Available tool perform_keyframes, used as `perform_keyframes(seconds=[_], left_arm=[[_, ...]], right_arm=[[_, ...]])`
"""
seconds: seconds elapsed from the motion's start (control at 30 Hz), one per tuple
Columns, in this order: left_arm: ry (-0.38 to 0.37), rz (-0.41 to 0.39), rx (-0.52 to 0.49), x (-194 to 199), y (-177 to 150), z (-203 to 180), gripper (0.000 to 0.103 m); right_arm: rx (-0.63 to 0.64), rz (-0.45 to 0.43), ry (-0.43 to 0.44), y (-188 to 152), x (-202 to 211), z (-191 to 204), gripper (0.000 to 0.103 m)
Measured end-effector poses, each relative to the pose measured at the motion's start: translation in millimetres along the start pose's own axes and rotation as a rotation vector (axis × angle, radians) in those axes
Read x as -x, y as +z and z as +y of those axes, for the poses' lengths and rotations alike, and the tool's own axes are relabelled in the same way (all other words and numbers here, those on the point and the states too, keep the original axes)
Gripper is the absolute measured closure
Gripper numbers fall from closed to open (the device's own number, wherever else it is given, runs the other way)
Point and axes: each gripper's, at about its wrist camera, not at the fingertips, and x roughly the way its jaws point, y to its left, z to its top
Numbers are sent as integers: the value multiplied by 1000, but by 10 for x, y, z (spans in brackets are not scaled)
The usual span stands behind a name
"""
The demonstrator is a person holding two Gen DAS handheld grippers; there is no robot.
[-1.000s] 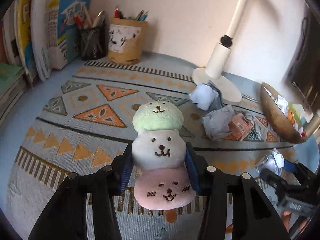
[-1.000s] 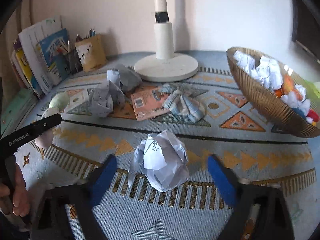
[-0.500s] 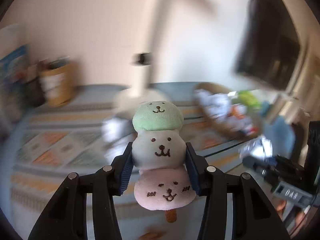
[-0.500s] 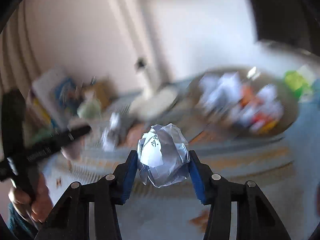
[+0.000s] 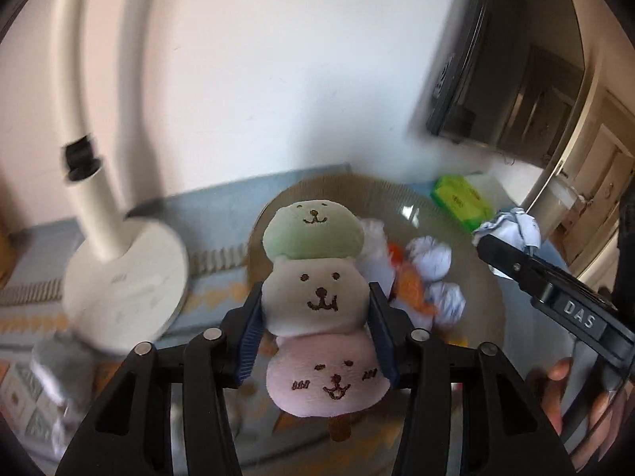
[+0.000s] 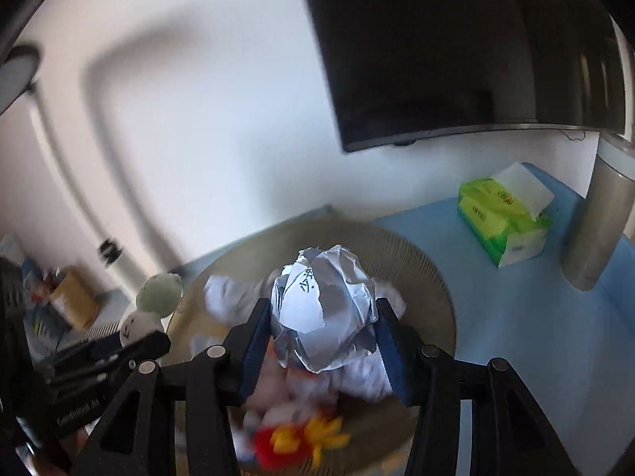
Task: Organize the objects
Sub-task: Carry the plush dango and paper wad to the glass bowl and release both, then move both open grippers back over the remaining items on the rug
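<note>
My left gripper is shut on a plush toy of three stacked bear faces, green, white and pink, on a stick. It holds the toy in the air beside the woven basket. My right gripper is shut on a crumpled paper ball and holds it over the basket, which has several paper balls and colourful items inside. The right gripper and its paper ball show at the right of the left wrist view. The plush toy shows at the left of the right wrist view.
A white lamp base stands left of the basket on the patterned mat. A green tissue pack and a metal cylinder sit on the blue surface to the right. A dark screen hangs on the wall. Crumpled paper lies lower left.
Both grippers have lifted and swung right, from the mat to the basket. The right gripper closed on the paper ball, and now holds it over the basket.
</note>
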Motion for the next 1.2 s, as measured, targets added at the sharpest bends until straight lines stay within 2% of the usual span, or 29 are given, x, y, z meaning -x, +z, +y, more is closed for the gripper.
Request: perform_keyframes(seconds=[0.03, 0.07, 0.1, 0.2, 0.27, 0.4, 0.5, 0.57, 0.67, 0.7, 0.77, 0.8, 0.87, 0.97, 1.1, 1.2], left_arm=[[-5, -11, 0, -45, 66, -14, 48], [-12, -18, 2, -70, 107, -10, 42], [-22, -23, 13, -88, 153, 0, 34], [-40, -45, 25, 18, 152, 48, 33], [-44, -73, 27, 181, 90, 89, 28], [-40, -94, 56, 566, -93, 257, 28], [37, -164, 74, 984, -331, 490, 28], [132, -227, 135, 1356, -556, 765, 28], [214, -256, 209, 1789, -856, 1197, 28], [262, -261, 248, 1934, -988, 1401, 26], [316, -251, 298, 2091, -1188, 1653, 16], [356, -248, 338, 2148, -1362, 1835, 8], [407, -224, 387, 2144, -1634, 2092, 6], [434, -176, 418, 2024, -1888, 2305, 6], [469, -153, 390, 1863, -1976, 2309, 6], [496, -148, 347, 1800, -1943, 2239, 6]], right_arm=[[-7, -9, -4, 68, -41, -21, 28], [-3, -21, -7, 120, -73, -31, 23], [-4, -44, -25, 151, -58, -44, 23], [-23, -71, -9, 143, 51, -102, 22], [-27, -72, -10, 70, 129, -110, 22], [-18, -60, 38, -141, 355, 5, 22], [22, -45, 87, -341, 532, 256, 18], [49, -37, 138, -478, 624, 483, 15], [119, 1, 227, -682, 674, 931, 13], [140, 16, 247, -754, 664, 1090, 13], [163, 51, 292, -918, 604, 1355, 12], [175, 72, 309, -1023, 547, 1490, 11], [207, 105, 303, -1244, 400, 1716, 10], [259, 134, 251, -1530, 173, 1950, 10], [311, 179, 176, -1694, -53, 2040, 10], [308, 195, 181, -1721, -101, 2029, 9]])
